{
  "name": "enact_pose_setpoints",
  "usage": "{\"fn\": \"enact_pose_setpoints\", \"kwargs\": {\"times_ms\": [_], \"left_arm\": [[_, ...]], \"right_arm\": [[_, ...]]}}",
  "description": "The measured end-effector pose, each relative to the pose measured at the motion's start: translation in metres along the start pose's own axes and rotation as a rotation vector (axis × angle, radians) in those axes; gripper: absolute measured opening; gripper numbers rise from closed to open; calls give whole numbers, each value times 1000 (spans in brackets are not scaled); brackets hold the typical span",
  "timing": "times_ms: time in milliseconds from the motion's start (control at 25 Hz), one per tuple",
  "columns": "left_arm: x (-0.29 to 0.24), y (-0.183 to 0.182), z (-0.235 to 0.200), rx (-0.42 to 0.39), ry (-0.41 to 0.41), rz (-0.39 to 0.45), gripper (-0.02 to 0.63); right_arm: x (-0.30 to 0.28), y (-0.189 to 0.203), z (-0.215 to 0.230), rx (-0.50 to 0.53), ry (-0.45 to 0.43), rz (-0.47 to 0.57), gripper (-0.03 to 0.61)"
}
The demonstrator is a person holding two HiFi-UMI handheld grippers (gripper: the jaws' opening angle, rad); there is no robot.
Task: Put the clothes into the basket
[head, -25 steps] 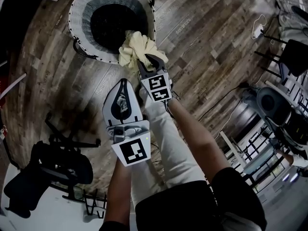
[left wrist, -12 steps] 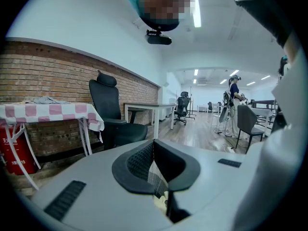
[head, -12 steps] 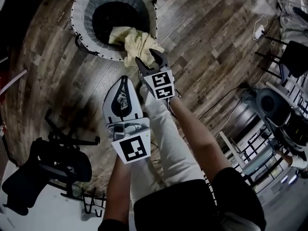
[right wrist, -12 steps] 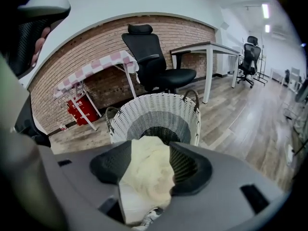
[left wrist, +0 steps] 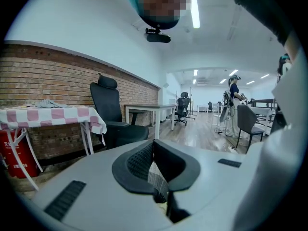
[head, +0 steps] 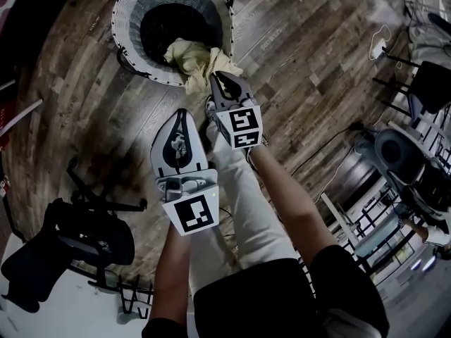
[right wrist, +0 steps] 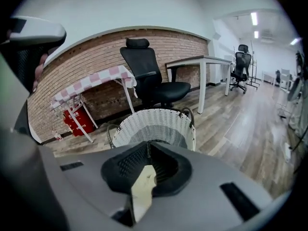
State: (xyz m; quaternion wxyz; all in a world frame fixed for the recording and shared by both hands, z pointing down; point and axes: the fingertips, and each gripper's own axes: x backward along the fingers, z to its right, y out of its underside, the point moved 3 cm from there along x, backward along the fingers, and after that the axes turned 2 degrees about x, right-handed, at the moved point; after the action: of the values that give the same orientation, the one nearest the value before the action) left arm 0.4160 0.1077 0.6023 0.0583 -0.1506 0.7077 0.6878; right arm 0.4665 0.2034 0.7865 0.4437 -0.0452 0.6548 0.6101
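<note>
The person's bare right forearm (head: 285, 199) reaches forward, up the head view. It carries the right gripper (head: 217, 78), whose nose tips down at the near rim of the basket. The left forearm (head: 171, 263) runs alongside. The left gripper (head: 182, 113) hangs nearer the body over the grey-brown wooden plank floor (head: 310, 62), just beside the right one and short of the basket.

The round white woven basket (head: 125, 21), dark inside, stands on the floor. The crumpled pale yellow cloth (head: 189, 53) lies partly inside it, with its near part draped over the rim toward the right gripper.

The right gripper's jaws have just been closing and now meet at the tips, with nothing pinched between them. A sliver of the yellow cloth shows only through the slot behind the tips, lying below the gripper. In the head view the tips overlap the cloth's near edge, but whether they touch it cannot be told. The left gripper's jaws are together too and hold nothing.
</note>
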Motion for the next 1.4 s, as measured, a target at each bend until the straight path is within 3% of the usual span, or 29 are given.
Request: {"fn": "enact_pose_setpoints", "kwargs": {"times_ms": [280, 680, 1160, 1400], "left_arm": [[20, -20, -11, -7, -4, 15, 14], [51, -65, -14, -3, 41, 79, 14], [118, -127, -15, 39, 85, 195, 14], [151, -158, -11, 0, 114, 230, 14]], "right_arm": [[33, -30, -21, 4, -9, 47, 9], [119, -103, -63, 13, -37, 222, 9], [251, -183, -129, 32, -9, 521, 9], [296, -198, -152, 15, -25, 561, 9]]}}
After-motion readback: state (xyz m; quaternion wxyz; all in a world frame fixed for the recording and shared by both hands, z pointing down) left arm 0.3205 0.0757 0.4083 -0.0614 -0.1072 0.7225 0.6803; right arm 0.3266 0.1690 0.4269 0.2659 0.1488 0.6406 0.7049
